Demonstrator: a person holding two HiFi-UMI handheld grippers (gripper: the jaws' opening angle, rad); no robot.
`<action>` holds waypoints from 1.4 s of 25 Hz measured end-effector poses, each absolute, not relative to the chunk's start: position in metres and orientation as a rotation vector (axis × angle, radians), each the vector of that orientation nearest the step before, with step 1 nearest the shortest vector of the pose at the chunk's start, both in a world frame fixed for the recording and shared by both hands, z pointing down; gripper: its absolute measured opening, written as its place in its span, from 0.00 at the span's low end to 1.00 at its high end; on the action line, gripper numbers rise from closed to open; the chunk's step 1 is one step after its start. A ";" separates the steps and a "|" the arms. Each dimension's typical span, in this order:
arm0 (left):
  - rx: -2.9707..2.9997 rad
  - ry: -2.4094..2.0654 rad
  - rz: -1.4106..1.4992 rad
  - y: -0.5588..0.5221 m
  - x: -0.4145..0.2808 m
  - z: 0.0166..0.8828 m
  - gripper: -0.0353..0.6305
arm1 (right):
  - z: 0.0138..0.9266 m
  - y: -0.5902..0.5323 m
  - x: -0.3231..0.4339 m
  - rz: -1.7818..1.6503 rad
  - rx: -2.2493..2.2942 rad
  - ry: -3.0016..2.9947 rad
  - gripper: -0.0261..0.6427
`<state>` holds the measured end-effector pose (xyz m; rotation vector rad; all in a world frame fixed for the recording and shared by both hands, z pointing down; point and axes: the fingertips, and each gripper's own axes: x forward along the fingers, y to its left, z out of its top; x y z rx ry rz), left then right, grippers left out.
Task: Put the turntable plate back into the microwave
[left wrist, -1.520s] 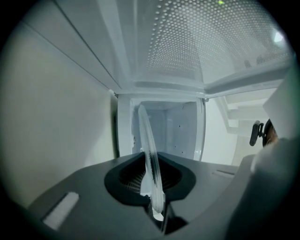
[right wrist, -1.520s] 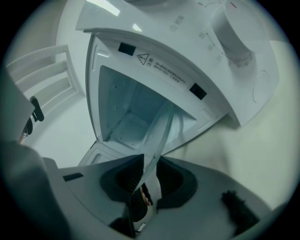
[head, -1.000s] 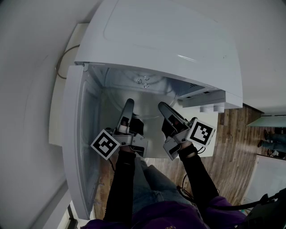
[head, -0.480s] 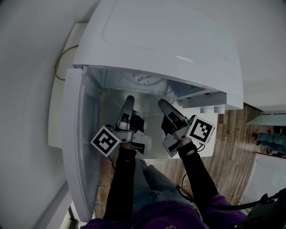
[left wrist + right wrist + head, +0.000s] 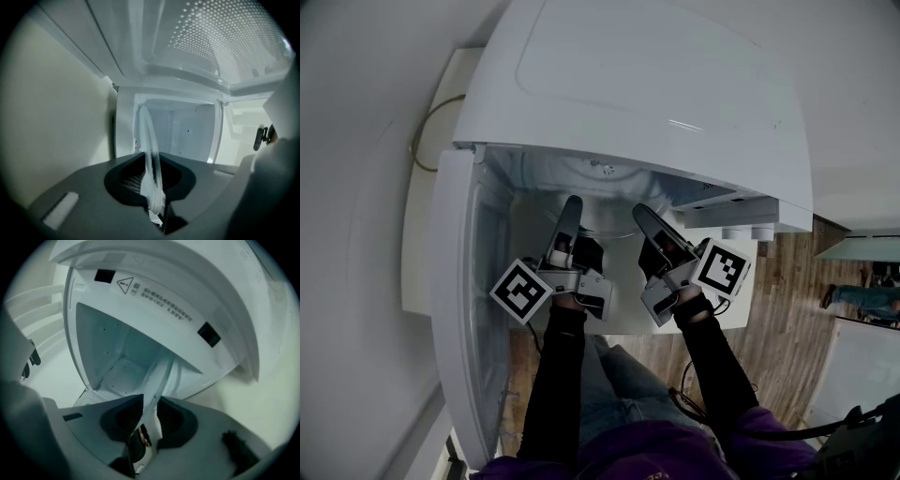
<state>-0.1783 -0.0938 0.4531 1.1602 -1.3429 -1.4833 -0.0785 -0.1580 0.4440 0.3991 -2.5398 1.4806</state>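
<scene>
The turntable plate [image 5: 151, 157], clear glass, is off the ground at the mouth of the microwave [image 5: 656, 84], carried by its rim from both sides and not yet resting on anything that shows. Each gripper view sees it edge-on, running from between the jaws toward the pale cavity [image 5: 115, 359] ahead. The left gripper [image 5: 569, 217] has its jaws drawn narrow onto the rim, the ribbed pads pressed to the glass. The right gripper [image 5: 645, 221] is also clamped on the rim, with its jaws standing somewhat wider. From the head view both reach in just under the front edge of the microwave's top, with the open door [image 5: 455, 281] swung out on the person's left. The step in hand looks like the carry-in: the plate seems to be at the opening, not seated. The next move would call for going deeper, keeping the glass level and clear of the walls, centring it over the drive hub and lowering it until it sits, and only then letting go on both sides. No hub or roller ring can be made out in any view. The microwave's top hides most of the cavity from above, and there the glass itself is almost invisible, so how far in the plate reaches is hard to tell.
</scene>
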 end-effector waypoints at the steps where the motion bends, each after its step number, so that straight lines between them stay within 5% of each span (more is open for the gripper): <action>1: 1.159 -1.341 -1.484 -0.094 -0.179 0.453 0.12 | 0.444 -0.158 -0.079 1.481 0.402 -2.539 0.17; 35: 1.087 -1.297 -1.515 -0.114 -0.194 0.457 0.13 | 0.446 -0.160 -0.077 1.577 0.448 -2.521 0.20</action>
